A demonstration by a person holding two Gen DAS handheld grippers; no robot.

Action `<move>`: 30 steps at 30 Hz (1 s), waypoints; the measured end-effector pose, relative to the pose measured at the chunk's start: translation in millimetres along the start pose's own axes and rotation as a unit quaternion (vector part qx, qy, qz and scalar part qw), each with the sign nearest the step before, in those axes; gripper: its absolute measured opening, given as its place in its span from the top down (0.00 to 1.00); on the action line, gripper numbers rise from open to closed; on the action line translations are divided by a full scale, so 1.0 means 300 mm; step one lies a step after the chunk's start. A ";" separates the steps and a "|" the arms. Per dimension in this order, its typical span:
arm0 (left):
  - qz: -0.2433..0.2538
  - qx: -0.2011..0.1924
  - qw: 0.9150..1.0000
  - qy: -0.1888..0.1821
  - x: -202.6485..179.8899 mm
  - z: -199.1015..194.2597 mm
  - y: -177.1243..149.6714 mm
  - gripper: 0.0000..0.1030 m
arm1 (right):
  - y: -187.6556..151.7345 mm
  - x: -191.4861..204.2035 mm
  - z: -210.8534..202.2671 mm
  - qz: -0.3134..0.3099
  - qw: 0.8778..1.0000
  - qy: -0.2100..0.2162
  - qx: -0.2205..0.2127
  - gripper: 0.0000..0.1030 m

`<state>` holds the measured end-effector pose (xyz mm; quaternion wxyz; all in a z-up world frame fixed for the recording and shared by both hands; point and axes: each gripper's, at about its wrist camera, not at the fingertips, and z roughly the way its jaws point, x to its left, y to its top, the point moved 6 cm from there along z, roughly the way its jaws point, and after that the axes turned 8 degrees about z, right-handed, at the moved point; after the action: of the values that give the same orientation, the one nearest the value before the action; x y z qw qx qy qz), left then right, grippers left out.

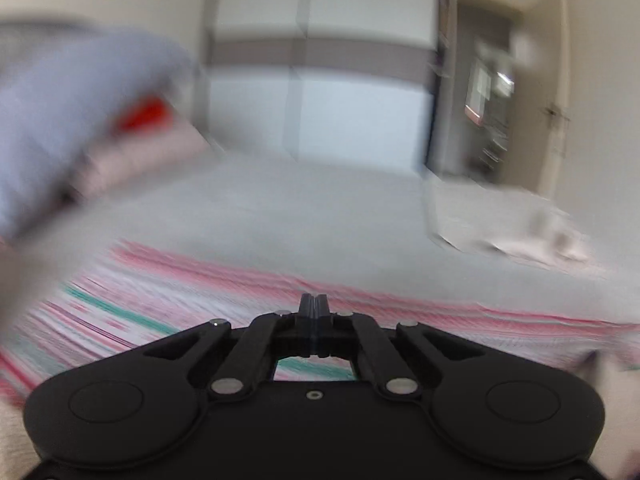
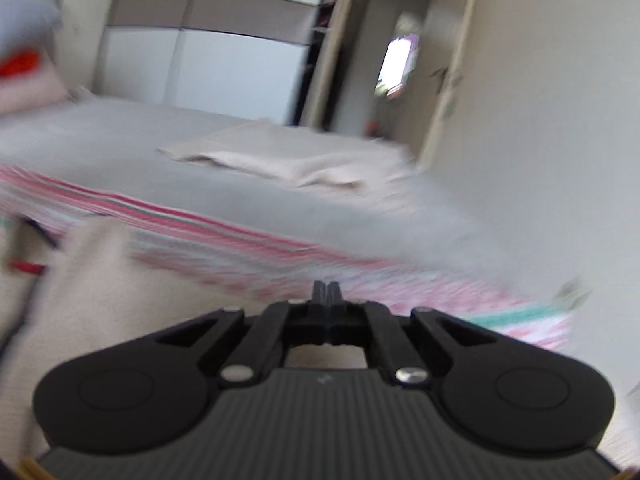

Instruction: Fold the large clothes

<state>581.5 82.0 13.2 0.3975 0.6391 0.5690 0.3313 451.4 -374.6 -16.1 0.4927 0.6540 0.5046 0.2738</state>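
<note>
Left gripper [image 1: 315, 300], right gripper [image 2: 327, 287]: jaws closed tight, cloth between them not discernible. Striped garment [image 1: 168, 304]: near edge of grey bed [image 1: 304, 208]. Step: apparently gripping hem; next, fold toward far side.

A folded cloth [image 2: 288, 164] lies on the bed [image 2: 120, 144], behind the striped garment [image 2: 248, 248].
</note>
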 end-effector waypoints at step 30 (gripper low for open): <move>0.073 -0.048 0.996 -0.011 -0.252 -0.152 -0.154 0.87 | 0.013 0.069 -0.091 0.024 0.997 0.068 0.035 0.91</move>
<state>510.0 14.6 -4.2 0.4089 0.6628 0.4996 0.3793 436.6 -345.2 -5.5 0.4271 0.6623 0.5309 0.3116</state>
